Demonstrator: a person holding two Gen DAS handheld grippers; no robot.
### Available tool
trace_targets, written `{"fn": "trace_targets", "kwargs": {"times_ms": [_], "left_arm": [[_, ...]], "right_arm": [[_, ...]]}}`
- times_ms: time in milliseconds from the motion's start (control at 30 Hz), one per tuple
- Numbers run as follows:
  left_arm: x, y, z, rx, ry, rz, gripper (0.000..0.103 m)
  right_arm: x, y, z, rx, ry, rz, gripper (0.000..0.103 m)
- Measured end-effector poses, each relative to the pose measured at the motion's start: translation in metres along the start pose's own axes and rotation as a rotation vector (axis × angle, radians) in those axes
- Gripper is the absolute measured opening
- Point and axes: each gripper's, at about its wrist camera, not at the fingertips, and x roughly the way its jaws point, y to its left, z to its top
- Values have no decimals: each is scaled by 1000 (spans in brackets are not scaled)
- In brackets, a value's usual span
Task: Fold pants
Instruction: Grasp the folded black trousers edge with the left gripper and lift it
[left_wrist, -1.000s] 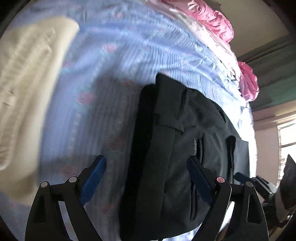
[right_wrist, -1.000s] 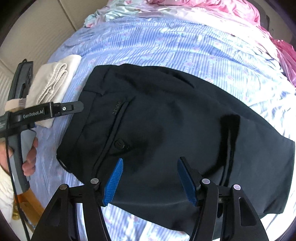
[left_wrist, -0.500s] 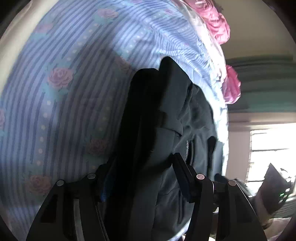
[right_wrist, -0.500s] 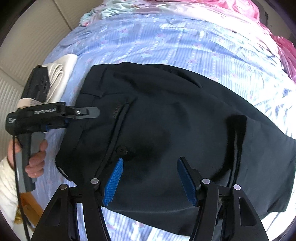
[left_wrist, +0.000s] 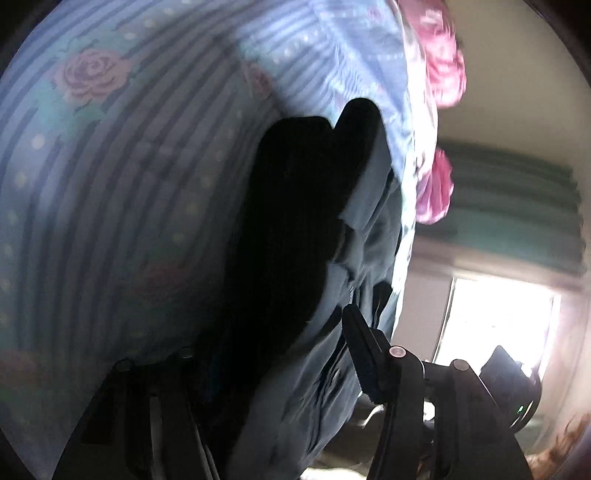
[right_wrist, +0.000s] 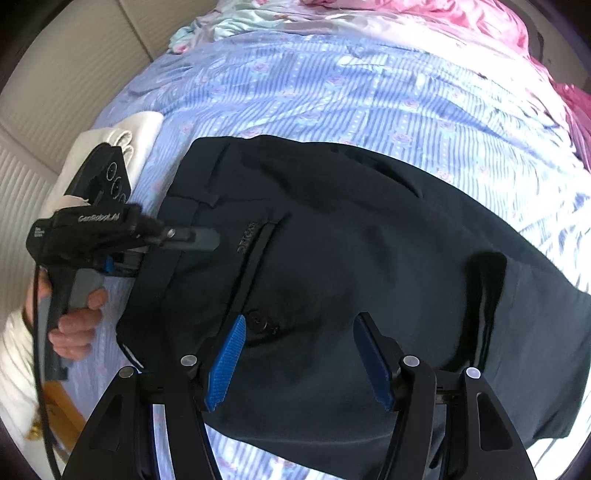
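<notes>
Dark navy pants lie flat on the striped floral bedsheet, waistband to the left, back pocket up. My left gripper comes in from the left at the waistband edge, one finger over the fabric and the other below it. In the left wrist view the bunched pants fill the gap of the left gripper; its jaws are closing around the fabric and its left finger is hidden under the cloth. My right gripper hovers open above the seat, by the pocket button.
A folded cream garment lies at the bed's left edge, behind the left gripper. A person's hand holds that gripper's handle. Pink bedding is heaped at the far side. A bright window is off to the right.
My left gripper dropped to the waistband edge, rolled, and narrowed its jaws around the fabric. The right gripper stayed put, still open over the pants.
</notes>
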Motion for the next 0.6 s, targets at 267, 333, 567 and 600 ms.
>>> {"fn": "trace_targets", "kwargs": {"times_ms": [267, 333, 567, 600], "left_arm": [[-17, -69, -29, 69, -49, 109, 24], [-21, -97, -38, 97, -70, 153, 23], [-14, -214, -89, 189, -230, 379, 21], [-9, -233, -99, 215, -257, 411, 21]], "right_arm": [[-16, -35, -4, 55, -35, -32, 62], [-27, -49, -5, 82, -56, -32, 62], [-81, -107, -20, 162, -139, -31, 62], [-91, -116, -23, 170, -154, -32, 62]]}}
